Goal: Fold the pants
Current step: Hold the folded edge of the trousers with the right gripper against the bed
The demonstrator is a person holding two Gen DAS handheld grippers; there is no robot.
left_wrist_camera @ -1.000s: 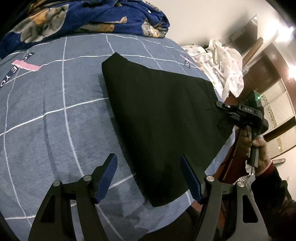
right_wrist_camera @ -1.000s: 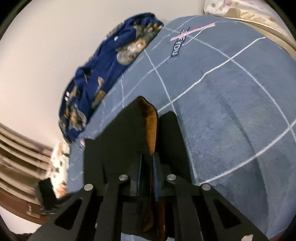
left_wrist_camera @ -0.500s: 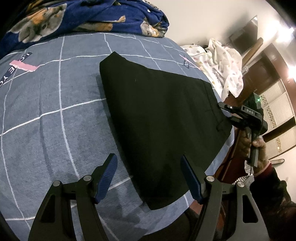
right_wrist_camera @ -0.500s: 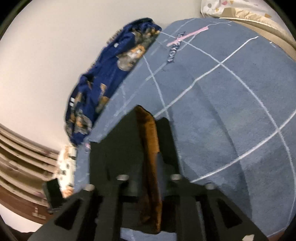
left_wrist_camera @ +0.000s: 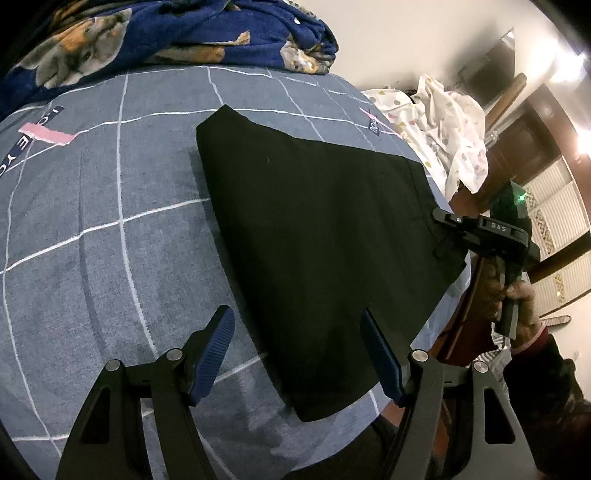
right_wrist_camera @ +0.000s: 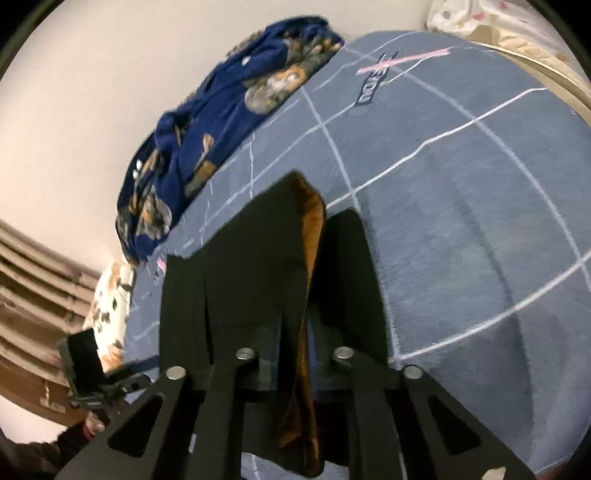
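Note:
Black pants (left_wrist_camera: 317, 236) lie folded flat on the grey-blue checked bedspread (left_wrist_camera: 92, 258). My left gripper (left_wrist_camera: 295, 354) is open and empty, held above the near end of the pants. My right gripper (left_wrist_camera: 448, 227) sits at the waistband corner on the right edge of the bed. In the right wrist view the gripper (right_wrist_camera: 295, 354) has black fabric (right_wrist_camera: 251, 266) with a brown lining (right_wrist_camera: 306, 258) between its fingers, lifted off the bed; the fingertips are hidden by the cloth.
A dark blue dog-print blanket (left_wrist_camera: 166, 33) is heaped at the far side of the bed. A white dotted cloth (left_wrist_camera: 450, 125) lies at the far right. The bed's edge drops off at the right (left_wrist_camera: 454, 306), beside dark wooden furniture.
The right gripper has lifted the pants' edge higher, showing more of the brown lining. The left gripper has stayed open and nearly still.

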